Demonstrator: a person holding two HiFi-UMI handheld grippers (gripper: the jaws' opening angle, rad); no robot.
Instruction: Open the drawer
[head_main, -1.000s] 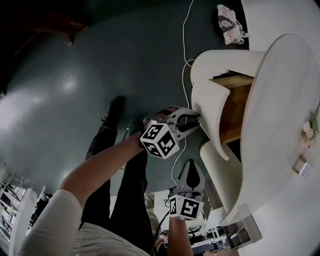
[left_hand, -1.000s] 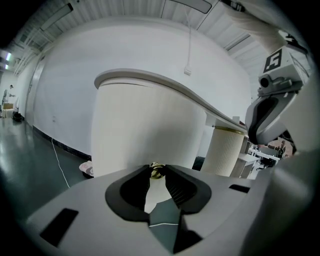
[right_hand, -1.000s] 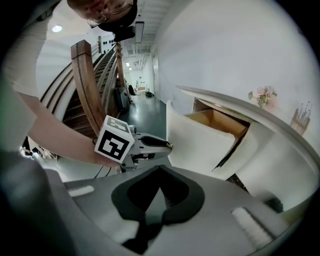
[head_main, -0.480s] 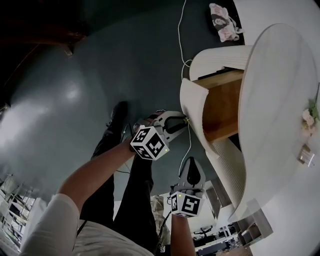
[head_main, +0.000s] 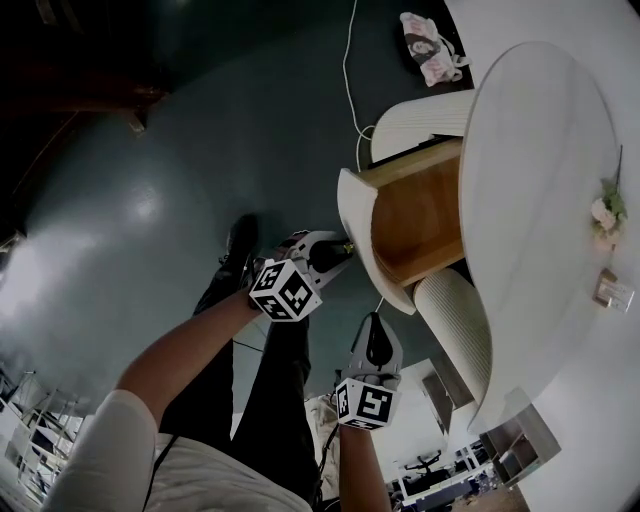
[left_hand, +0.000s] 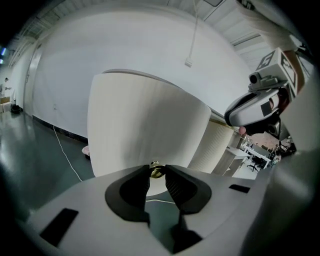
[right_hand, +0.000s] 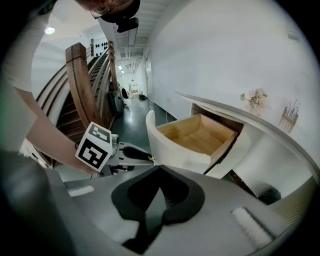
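Right hand-held gripper (right_hand: 161, 168): jaws together, empty, idle.
Left hand-held gripper (left_hand: 156, 168): clamped on small round brass knob (left_hand: 156, 171).
Drawer (head_main: 415, 215) well out from under round white table (head_main: 540, 180).
Pull likely near end; next, release knob.
Front curved, ribbed, cream; box bare wood.
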